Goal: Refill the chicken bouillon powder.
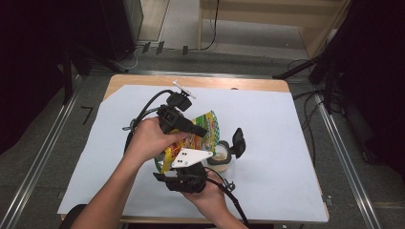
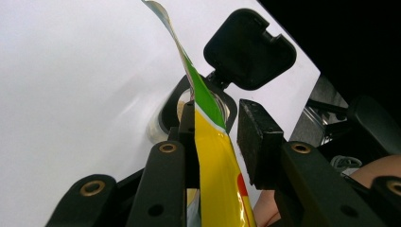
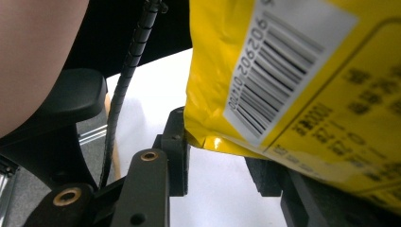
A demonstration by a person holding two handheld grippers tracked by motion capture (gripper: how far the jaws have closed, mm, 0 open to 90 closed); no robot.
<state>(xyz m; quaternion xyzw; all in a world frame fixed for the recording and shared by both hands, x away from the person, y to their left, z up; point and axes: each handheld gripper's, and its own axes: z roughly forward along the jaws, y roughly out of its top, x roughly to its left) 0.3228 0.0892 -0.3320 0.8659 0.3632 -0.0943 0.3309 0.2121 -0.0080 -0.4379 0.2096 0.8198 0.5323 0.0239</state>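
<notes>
1. Left gripper [image 2: 215,127], lower centre of the left gripper view: my jaws stand part-way apart. The near pad lies against the snack bag [image 2: 217,179], and a sliver of gap shows at the other pad, so it is not clamped here.
2. Snack bag, yellow with a green top: held edge-up at mid-frame in the high view, above the white sheet [image 1: 286,143], its top corner leaning toward the jar.
3. Right gripper [image 3: 217,151], lower centre of the right gripper view: the bag's bottom corner fills my jaws. One pad touches it and the other is hidden behind the foil. I judge this a grip, and the one bearing the bag.
4. Jar [image 1: 220,155], right of centre in the high view: it stands on the sheet with its black flip lid [image 1: 239,141] swung open.
5. Step in hand, by my reading: bringing the bag's mouth over the jar to pour.
6. Next move calls for: tipping the bag's top lower over the opening while the bottom grip holds firm.
7. View differences: the left gripper view shows the pad gap and the bag lined up with the jar's rim. The right gripper view gives the barcode side. The high view gives the whole layout.
</notes>
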